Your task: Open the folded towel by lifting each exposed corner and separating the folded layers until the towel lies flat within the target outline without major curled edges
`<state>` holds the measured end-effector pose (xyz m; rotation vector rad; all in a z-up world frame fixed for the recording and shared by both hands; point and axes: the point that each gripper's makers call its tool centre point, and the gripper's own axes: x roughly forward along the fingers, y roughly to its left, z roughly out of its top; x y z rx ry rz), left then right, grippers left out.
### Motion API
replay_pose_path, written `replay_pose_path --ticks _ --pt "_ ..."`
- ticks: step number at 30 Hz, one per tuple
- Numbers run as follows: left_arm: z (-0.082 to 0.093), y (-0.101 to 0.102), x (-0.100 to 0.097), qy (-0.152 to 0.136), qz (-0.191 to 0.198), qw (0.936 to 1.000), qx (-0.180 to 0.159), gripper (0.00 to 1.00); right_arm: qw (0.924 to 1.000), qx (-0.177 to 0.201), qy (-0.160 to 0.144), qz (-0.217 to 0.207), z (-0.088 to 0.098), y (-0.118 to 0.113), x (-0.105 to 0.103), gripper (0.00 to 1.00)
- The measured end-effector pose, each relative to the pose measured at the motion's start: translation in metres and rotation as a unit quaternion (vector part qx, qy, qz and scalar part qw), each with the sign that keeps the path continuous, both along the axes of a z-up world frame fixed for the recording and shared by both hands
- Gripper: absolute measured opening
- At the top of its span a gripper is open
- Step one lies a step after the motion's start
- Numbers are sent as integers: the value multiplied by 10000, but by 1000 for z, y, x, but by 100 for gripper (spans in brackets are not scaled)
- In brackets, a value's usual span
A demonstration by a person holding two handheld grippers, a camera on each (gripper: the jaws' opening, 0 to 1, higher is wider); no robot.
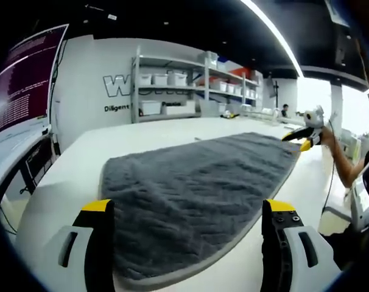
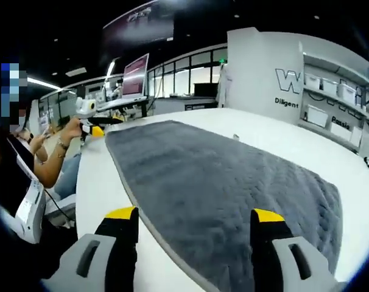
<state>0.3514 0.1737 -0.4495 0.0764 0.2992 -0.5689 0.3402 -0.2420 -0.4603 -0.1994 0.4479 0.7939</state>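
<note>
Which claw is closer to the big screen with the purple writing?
Left. The left claw has the screen close beside it; the right claw is at the towel's opposite end, with the screen far off.

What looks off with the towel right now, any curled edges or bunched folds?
Nothing stands out. The grey towel lies spread flat on the white table, its edges smooth with no visible curl. The left tool and the right tool hover open over opposite ends of it.
</note>
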Motion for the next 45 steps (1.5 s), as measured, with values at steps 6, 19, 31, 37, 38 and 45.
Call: replay_pose_path --ticks 6,19,31,37,38,45 --pt "0 0 -2 65 74 10000 4 99 9982 -192 -179 -535 9 -43 -1 99" --pt "16 -12 -11 0 -96 9999 47 99 9947 -459 -235 -888 14 -80 -7 99" --pt "18 -15 -16 -9 -99 9999 -13 99 9930 -351 -293 -1090 21 -90 -1 99" --pt "18 -16 -16 -23 -133 9999 -33 99 9936 -446 -196 -1018 18 -87 -4 99" --pt "18 -17 -16 -16 -143 9999 -34 99 9935 -448 -194 -1030 18 -87 -5 99" --pt "21 -27 -14 -81 -217 9997 -103 99 9933 -423 -144 -1069 15 -88 -8 99"
